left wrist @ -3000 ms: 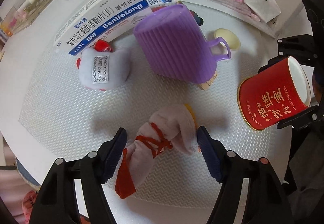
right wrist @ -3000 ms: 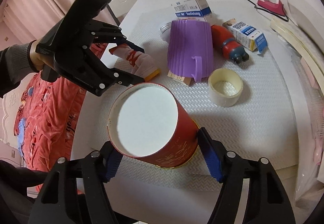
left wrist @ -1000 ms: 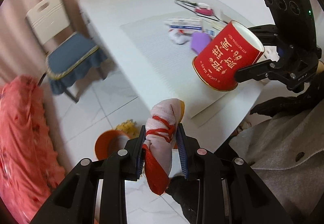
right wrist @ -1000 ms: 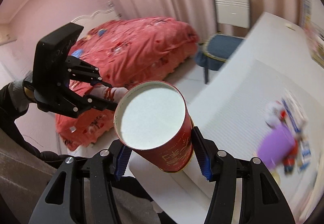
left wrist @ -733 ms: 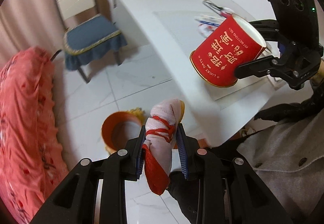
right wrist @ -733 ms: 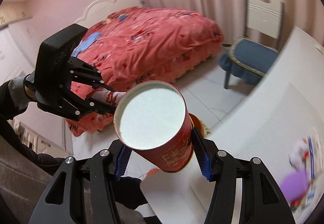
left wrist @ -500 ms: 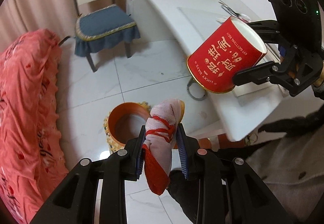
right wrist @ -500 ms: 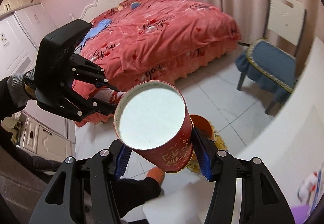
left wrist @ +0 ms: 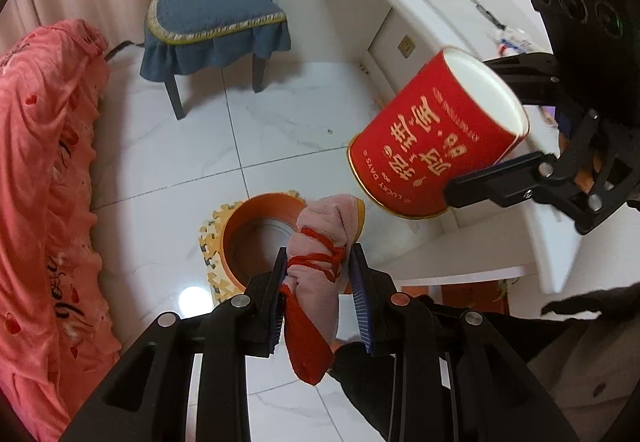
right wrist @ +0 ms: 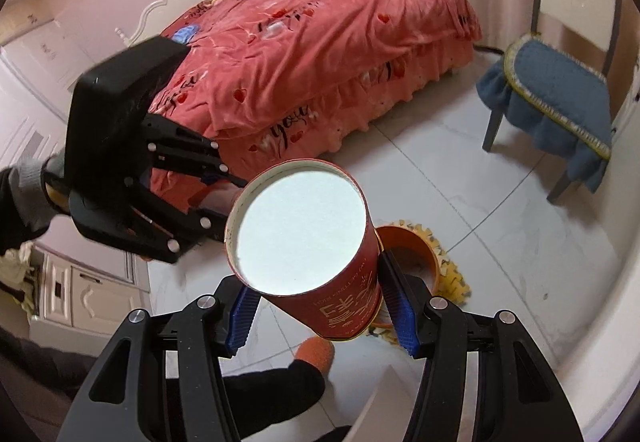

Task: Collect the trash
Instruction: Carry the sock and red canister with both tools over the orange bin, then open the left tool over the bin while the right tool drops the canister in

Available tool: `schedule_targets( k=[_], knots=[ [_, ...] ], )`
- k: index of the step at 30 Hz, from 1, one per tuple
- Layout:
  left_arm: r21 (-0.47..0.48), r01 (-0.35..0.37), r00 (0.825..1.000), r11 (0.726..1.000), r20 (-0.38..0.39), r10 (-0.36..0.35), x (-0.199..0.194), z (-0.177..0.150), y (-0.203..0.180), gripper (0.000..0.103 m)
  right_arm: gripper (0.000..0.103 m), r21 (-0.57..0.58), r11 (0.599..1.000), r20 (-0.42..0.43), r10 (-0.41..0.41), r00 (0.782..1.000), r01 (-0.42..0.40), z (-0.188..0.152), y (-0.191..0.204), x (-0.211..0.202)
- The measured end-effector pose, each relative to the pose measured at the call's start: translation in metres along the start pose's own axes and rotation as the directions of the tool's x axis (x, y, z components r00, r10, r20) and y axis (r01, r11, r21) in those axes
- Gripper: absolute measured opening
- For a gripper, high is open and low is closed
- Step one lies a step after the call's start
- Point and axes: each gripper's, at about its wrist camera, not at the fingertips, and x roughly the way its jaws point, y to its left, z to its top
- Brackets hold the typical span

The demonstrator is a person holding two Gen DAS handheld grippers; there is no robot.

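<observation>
Left wrist: sock (left wrist: 316, 274) between gripper (left wrist: 320, 300) pads

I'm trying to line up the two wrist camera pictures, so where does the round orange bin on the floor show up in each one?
Left wrist view: the round orange bin sits low centre on the white tiles, its right rim behind the pink cloth bundle tied with red string.
Right wrist view: the bin is right of centre, partly hidden behind the red cardboard tube.
Shared landmark: the blue cushioned chair.

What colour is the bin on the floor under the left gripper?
Orange; the bin stands on a yellow mat. The left wrist view shows it best.
</observation>
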Motion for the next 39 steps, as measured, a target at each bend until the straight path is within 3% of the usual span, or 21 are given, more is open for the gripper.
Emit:
schedule_targets(
  k=[7, 9, 10, 13, 31, 39],
  knots=[
    [-0.012, 0.024, 0.999, 1.0, -0.024, -0.025, 0.041, -0.004, 0.026, 0.036, 0.057, 0.036, 0.999, -0.029, -0.021, 0.999, 0.022, 0.005, -0.023, 0.036],
    [-0.012, 0.022, 0.999, 1.0, -0.028, -0.022, 0.047, -0.003, 0.029, 0.044, 0.057, 0.048, 0.998, -0.037, -0.028, 0.999, 0.029, 0.005, -0.027, 0.042],
    [-0.006, 0.009, 1.0, 1.0, -0.022, -0.009, 0.05, -0.003, 0.03, 0.055, 0.057, 0.051, 0.998, -0.039, -0.03, 0.999, 0.032, 0.005, -0.028, 0.044],
    [-0.001, -0.005, 1.0, 1.0, -0.028, 0.005, 0.052, -0.002, 0.03, 0.063, 0.058, 0.064, 0.997, -0.048, -0.033, 0.998, 0.036, 0.004, -0.028, 0.049],
    [-0.013, -0.002, 0.998, 1.0, -0.061, 0.001, 0.051, -0.009, 0.038, 0.063, 0.068, 0.069, 0.995, -0.071, -0.063, 0.995, 0.068, 0.009, -0.027, 0.074],
    [-0.023, -0.007, 0.997, 1.0, -0.071, 0.006, 0.05, -0.011, 0.04, 0.063, 0.081, 0.081, 0.991, -0.071, -0.098, 0.993, 0.104, 0.005, -0.029, 0.074]
  ],
)
